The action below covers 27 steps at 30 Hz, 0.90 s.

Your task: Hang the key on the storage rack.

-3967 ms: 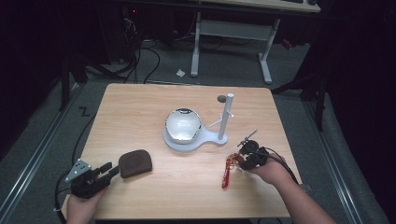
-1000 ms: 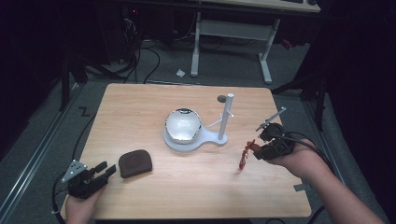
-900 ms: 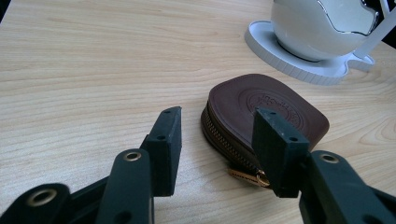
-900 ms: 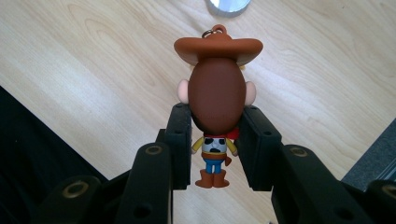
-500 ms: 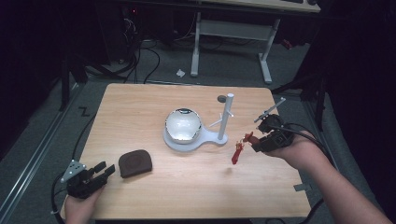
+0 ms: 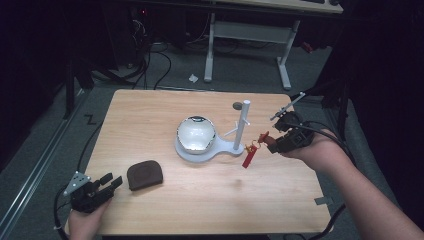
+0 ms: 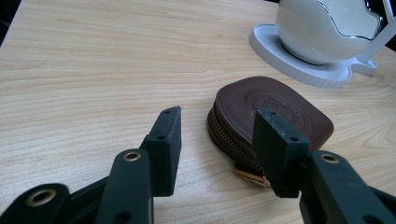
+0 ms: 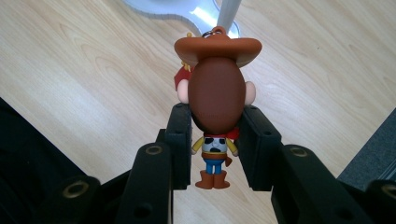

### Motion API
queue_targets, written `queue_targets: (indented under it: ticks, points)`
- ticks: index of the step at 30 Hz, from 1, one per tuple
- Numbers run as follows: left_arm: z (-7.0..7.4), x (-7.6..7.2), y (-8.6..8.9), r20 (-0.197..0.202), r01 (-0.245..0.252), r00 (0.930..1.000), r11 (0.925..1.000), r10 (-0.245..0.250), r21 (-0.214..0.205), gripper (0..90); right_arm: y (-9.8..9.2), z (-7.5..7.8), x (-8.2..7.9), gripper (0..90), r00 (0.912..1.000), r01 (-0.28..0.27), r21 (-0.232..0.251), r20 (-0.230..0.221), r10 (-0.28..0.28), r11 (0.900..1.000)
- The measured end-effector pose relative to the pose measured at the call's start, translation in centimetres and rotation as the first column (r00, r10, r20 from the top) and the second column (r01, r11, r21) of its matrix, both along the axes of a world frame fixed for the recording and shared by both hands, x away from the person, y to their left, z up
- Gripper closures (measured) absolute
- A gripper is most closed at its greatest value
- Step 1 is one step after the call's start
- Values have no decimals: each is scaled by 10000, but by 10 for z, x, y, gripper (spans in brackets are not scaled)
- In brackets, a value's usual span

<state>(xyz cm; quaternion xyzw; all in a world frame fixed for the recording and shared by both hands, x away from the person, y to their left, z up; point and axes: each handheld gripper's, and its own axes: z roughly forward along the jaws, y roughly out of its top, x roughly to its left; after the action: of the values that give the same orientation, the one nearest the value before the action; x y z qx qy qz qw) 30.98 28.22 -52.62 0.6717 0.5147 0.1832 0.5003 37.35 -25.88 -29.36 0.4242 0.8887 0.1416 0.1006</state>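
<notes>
A cowboy figure keychain (image 8: 217,93) with a brown hat sits head-first between the jaws of my right gripper (image 8: 217,149), which is shut on its head. In the high view my right gripper (image 6: 270,141) hovers just right of the white post (image 6: 243,125), with the keychain's red strap (image 6: 248,156) dangling below it. The post rises from a white stand (image 6: 189,151) that carries a shiny white bowl (image 6: 196,133). My left gripper (image 6: 112,181) rests open at the front left, its jaws pointing at a brown zip pouch (image 6: 144,174). The pouch (image 7: 275,105) lies just beyond the left gripper (image 7: 217,140), untouched.
The stand's base (image 7: 299,70) and bowl (image 7: 322,23) lie behind the pouch. A small dark disc (image 6: 237,105) lies on the table behind the post. A metal desk frame (image 6: 250,35) and cables stand on the floor beyond the far edge. Bare wood stretches along the table's front (image 6: 225,200).
My right hand has risen and moved toward the back right edge with the keychain, its strap swinging closer to the stand. The left gripper has stayed put.
</notes>
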Motion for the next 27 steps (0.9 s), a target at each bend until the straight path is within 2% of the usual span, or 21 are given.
queue_targets:
  ticks: [8, 21, 27]
  points:
    - [-1, 0, -1, -39, 60, 10000, 10000, -60, 31, 529, 5, 12, 6, 680, 9998, 3, 34, 209, -4, 10000]
    - [-1, -1, -2, -47, 81, 10000, 10000, -81, 15, 531, 17, 23, 14, 680, 9987, -173, 48, 473, 171, 9998]
    - [-1, -1, -2, -38, 62, 10000, 10000, -62, -38, 532, 20, 29, 21, 680, 9979, -51, 139, 645, 42, 9999]
